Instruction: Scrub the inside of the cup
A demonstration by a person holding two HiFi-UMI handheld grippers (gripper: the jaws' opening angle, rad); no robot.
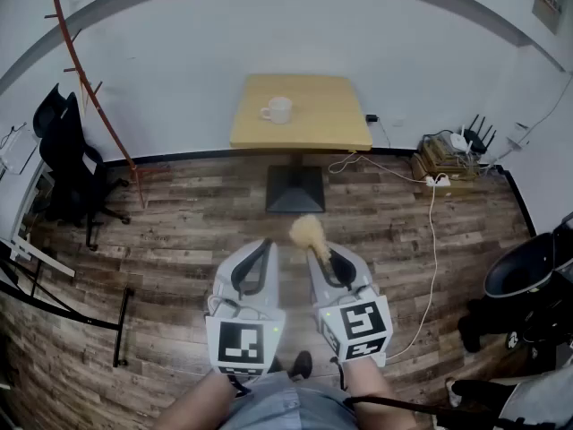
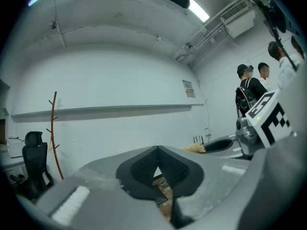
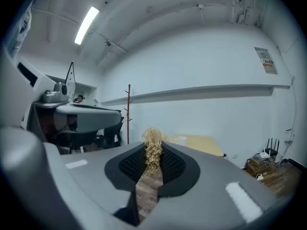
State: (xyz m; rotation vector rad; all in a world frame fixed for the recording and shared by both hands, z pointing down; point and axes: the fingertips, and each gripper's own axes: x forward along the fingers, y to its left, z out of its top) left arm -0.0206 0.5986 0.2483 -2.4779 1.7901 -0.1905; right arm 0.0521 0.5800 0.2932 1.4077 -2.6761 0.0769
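Note:
A white cup [image 1: 277,109] stands on a small square wooden table [image 1: 313,128] by the far wall, well ahead of both grippers. My right gripper [image 1: 319,256] is shut on a straw-coloured fibre scrubber [image 1: 309,232], whose tuft sticks out past the jaw tips. In the right gripper view the scrubber [image 3: 153,153] is pinched between the black pads [image 3: 173,166], and the cup [image 3: 183,140] and table [image 3: 201,145] show small beyond it. My left gripper [image 1: 258,249] is held beside the right one. In its own view the left gripper [image 2: 158,152] has its tips together, with nothing between them.
A red-brown coat rack [image 1: 94,97] and a black office chair [image 1: 67,164] stand at the left. Cables, a power strip and a router on a box [image 1: 452,150] lie right of the table. A dark chair [image 1: 528,271] is at the right. People [image 2: 252,90] stand off to the right.

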